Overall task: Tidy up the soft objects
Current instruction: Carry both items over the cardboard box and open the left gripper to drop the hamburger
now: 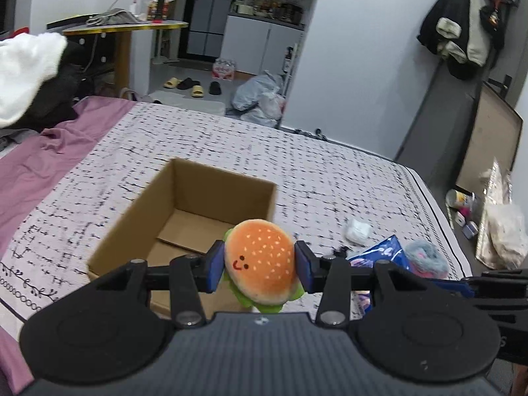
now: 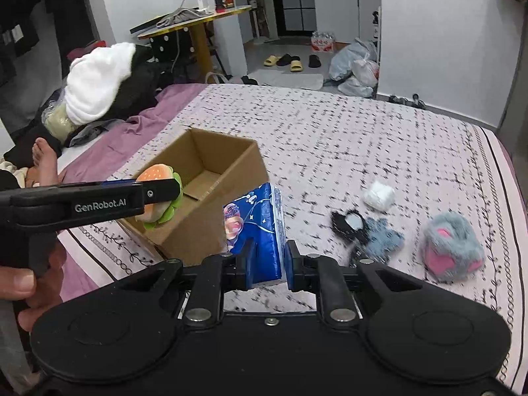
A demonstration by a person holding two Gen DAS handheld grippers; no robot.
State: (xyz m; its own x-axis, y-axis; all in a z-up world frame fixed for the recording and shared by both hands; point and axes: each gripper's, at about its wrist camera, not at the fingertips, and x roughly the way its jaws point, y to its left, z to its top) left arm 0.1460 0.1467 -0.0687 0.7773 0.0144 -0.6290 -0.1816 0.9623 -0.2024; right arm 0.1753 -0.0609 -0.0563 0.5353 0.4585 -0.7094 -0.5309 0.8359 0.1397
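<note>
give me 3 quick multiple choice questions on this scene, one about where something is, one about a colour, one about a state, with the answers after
1. Where does the cardboard box sit?
A. on the patterned bedspread
B. on the floor by the slippers
C. on the yellow-edged table

2. What colour are the pads on the furry grey paw toy?
A. green
B. pink
C. yellow

3. What is the state of the right claw?
A. open with nothing in it
B. shut on the hamburger plush
C. shut on the blue tissue pack

Answers:
1. A, the box rests on the bedspread, beyond the held items.
2. B, pink patches show on the grey fur.
3. C, its pads press both sides of the blue tissue pack, while the hamburger plush is clamped in the left claw.
</note>
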